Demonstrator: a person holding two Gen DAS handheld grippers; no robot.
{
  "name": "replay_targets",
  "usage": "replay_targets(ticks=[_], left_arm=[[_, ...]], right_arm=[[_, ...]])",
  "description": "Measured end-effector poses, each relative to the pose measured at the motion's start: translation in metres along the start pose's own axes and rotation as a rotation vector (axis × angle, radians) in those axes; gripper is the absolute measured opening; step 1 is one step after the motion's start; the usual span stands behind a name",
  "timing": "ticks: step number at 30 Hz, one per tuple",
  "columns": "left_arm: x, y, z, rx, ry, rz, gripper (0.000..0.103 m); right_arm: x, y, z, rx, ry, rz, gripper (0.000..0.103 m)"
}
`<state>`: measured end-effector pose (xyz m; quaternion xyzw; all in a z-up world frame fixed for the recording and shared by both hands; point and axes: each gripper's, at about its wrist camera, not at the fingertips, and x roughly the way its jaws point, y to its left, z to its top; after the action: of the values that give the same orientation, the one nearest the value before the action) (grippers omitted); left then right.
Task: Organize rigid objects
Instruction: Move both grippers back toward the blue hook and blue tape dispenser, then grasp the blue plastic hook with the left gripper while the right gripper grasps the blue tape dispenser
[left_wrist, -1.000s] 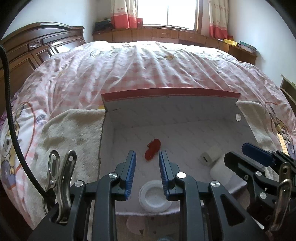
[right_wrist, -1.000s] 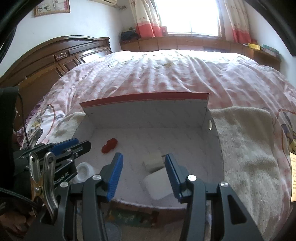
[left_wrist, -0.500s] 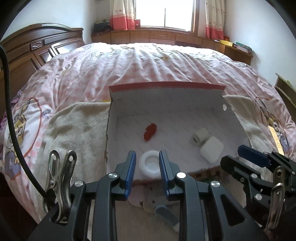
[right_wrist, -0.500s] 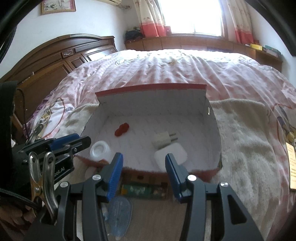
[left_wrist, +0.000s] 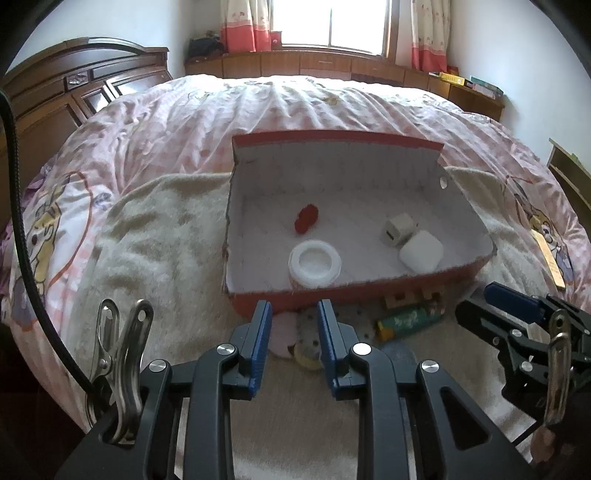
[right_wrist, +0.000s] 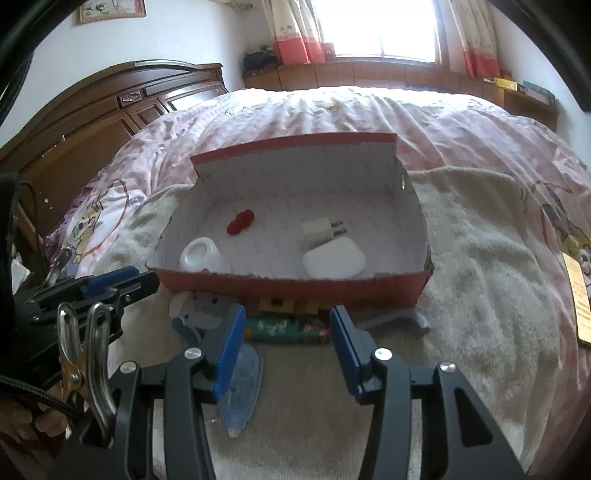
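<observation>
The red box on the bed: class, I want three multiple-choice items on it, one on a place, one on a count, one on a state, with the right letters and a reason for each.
1. Where does the green patterned tube lie?
A. inside the red box
B. on the towel in front of the box's near wall
C. on the wooden headboard

2. How many things lie inside the red box?
A. two
B. four
C. six

3. In what state is the right claw?
A. open, holding nothing
C. shut on the white case
B. shut on the tube

Answers:
1 B: the tube rests on the towel just outside the near wall.
2 B: red piece, white round lid, plug adapter, white case.
3 A: the pads stand apart with only towel between them.
</observation>
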<state>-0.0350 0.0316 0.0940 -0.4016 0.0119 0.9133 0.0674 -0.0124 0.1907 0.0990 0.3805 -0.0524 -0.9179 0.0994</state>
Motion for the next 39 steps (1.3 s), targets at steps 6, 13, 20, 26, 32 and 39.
replay_targets(ticks=[6, 13, 20, 26, 32, 39], left_arm=[[0.002, 0.004, -0.014, -0.005, 0.029, -0.005, 0.026], [0.007, 0.002, -0.027, -0.014, 0.063, -0.046, 0.026], [0.012, -0.01, -0.036, -0.006, 0.071, -0.065, 0.026], [0.015, -0.022, -0.039, 0.02, 0.072, -0.094, 0.026], [0.025, -0.031, -0.043, 0.036, 0.091, -0.095, 0.026], [0.041, -0.035, -0.046, 0.022, 0.116, -0.078, 0.026]], right_arm=[[-0.001, -0.002, -0.018, 0.004, 0.024, -0.001, 0.05], [0.002, -0.009, -0.039, 0.03, 0.068, 0.011, 0.05], [0.011, -0.009, -0.057, 0.022, 0.106, 0.015, 0.05], [0.02, -0.011, -0.064, 0.026, 0.124, 0.02, 0.05], [0.022, -0.012, -0.067, 0.023, 0.118, 0.021, 0.05], [0.023, -0.013, -0.07, 0.022, 0.107, 0.026, 0.05]])
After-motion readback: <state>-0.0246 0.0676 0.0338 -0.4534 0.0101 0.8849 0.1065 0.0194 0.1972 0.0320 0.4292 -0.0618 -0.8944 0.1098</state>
